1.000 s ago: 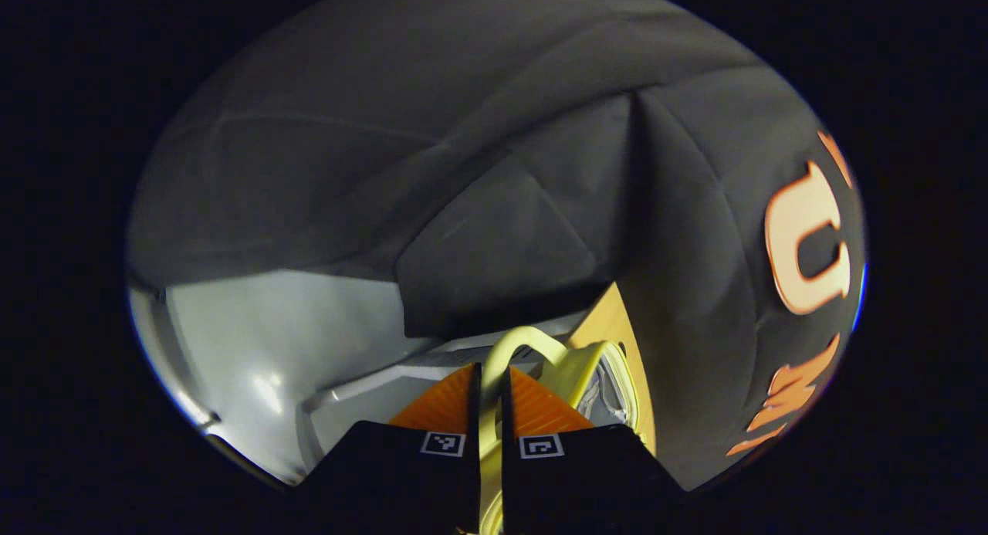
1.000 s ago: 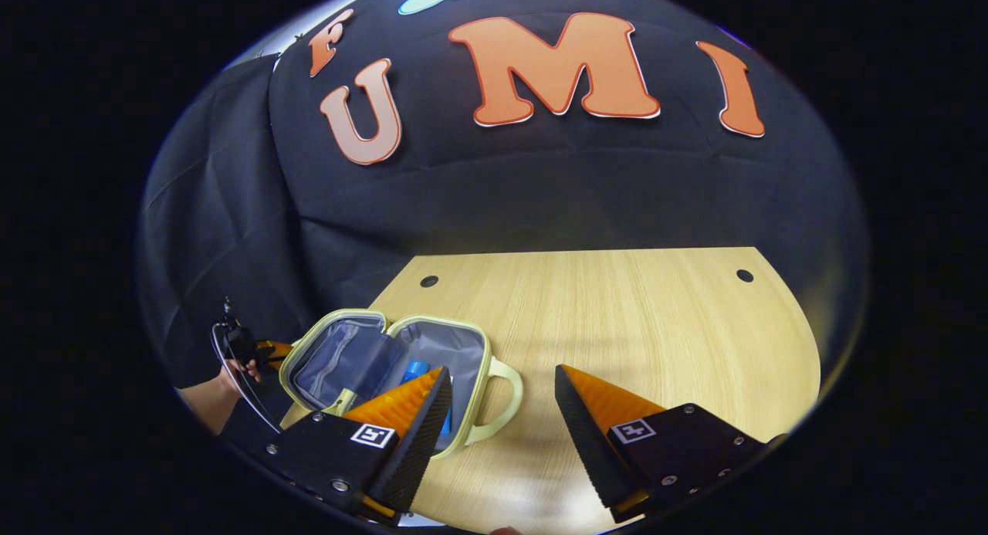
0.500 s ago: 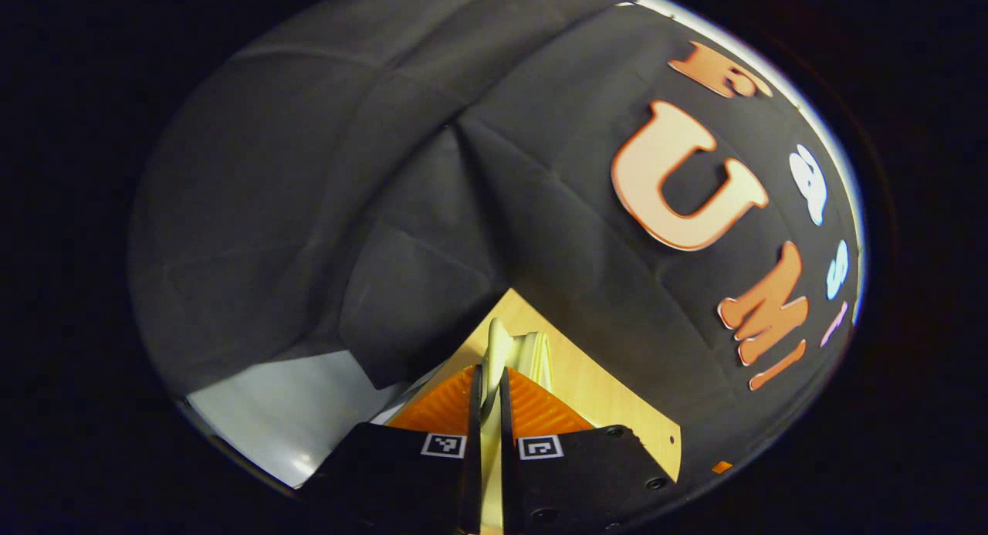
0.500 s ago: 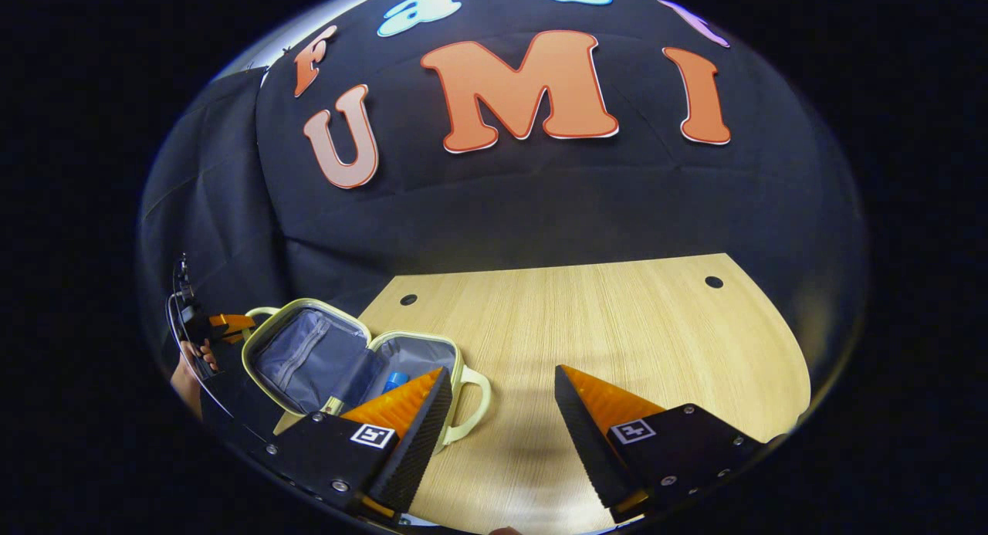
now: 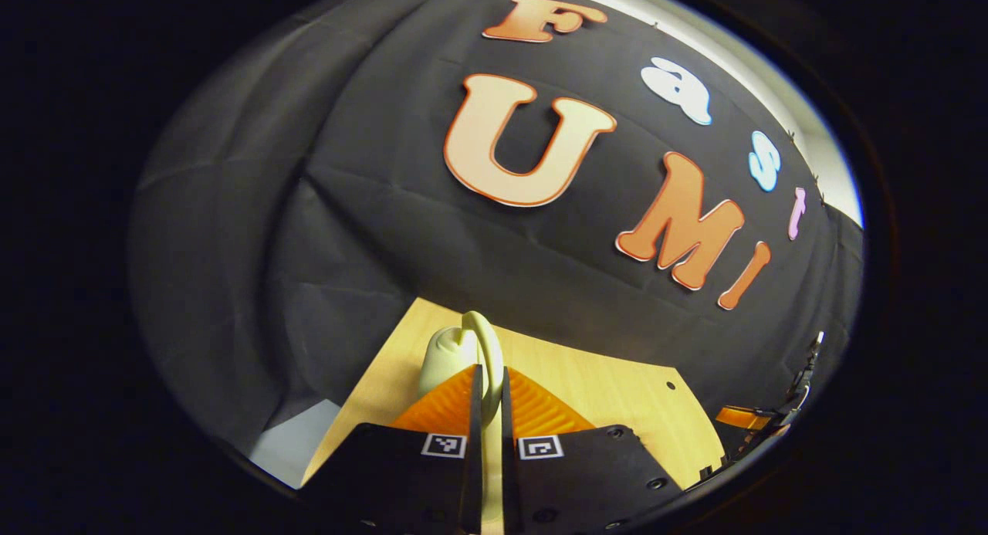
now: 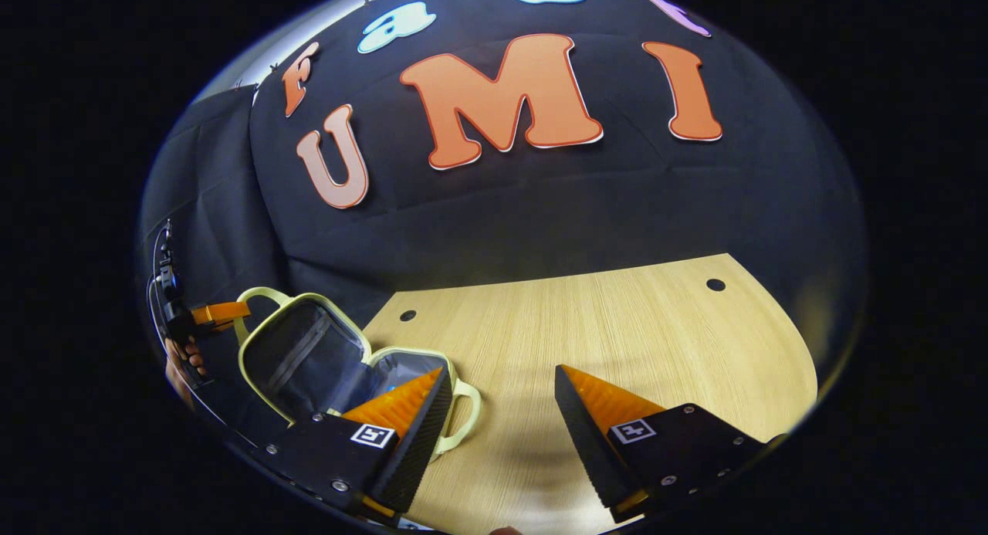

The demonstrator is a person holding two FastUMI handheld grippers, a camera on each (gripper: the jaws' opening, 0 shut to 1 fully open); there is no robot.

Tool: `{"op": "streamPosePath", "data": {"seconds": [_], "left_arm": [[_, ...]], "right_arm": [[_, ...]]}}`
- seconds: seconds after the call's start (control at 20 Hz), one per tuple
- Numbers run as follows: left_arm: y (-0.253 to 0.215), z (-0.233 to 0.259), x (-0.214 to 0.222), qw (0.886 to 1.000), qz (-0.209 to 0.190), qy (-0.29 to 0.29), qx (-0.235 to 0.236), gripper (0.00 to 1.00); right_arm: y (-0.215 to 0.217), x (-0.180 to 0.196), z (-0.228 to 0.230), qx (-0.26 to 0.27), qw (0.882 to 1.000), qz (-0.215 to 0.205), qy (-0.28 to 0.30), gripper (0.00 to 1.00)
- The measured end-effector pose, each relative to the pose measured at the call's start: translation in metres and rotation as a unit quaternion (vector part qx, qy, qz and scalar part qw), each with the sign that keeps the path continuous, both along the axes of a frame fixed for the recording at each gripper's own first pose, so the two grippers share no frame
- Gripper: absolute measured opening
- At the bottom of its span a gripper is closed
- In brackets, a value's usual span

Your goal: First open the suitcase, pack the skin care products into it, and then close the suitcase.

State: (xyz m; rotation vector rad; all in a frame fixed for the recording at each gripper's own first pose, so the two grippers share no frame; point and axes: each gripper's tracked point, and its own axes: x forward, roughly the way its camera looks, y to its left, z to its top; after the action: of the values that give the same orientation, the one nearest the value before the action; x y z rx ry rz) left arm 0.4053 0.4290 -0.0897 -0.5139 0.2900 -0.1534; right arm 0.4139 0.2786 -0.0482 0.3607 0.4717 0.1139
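At lower left of the right gripper view, the small pale-yellow suitcase stands half open. The left gripper pinches its lid handle; the right gripper gapes empty. Light and soft-lined, it probably lifts best by that stiff handle.

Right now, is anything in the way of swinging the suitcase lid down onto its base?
Nothing visible blocks it. The left tongs pinch the lid's handle, the lid stands raised, and the right tongs hang open over bare table beside the base.
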Motion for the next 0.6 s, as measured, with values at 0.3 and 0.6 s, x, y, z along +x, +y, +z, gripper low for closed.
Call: {"op": "streamPosePath", "data": {"seconds": [0.3,0.6], "left_arm": [[-0.072,0.012,0.002,1.0,-0.015,-0.002,0.018,0.1],[-0.156,0.006,-0.01,0.998,-0.053,0.008,0.043,0.1]], "right_arm": [[-0.039,0.009,0.013,-0.012,0.999,0.001,-0.036,0.86],[-0.069,0.01,0.014,-0.006,0.999,0.012,-0.046,0.87]]}}
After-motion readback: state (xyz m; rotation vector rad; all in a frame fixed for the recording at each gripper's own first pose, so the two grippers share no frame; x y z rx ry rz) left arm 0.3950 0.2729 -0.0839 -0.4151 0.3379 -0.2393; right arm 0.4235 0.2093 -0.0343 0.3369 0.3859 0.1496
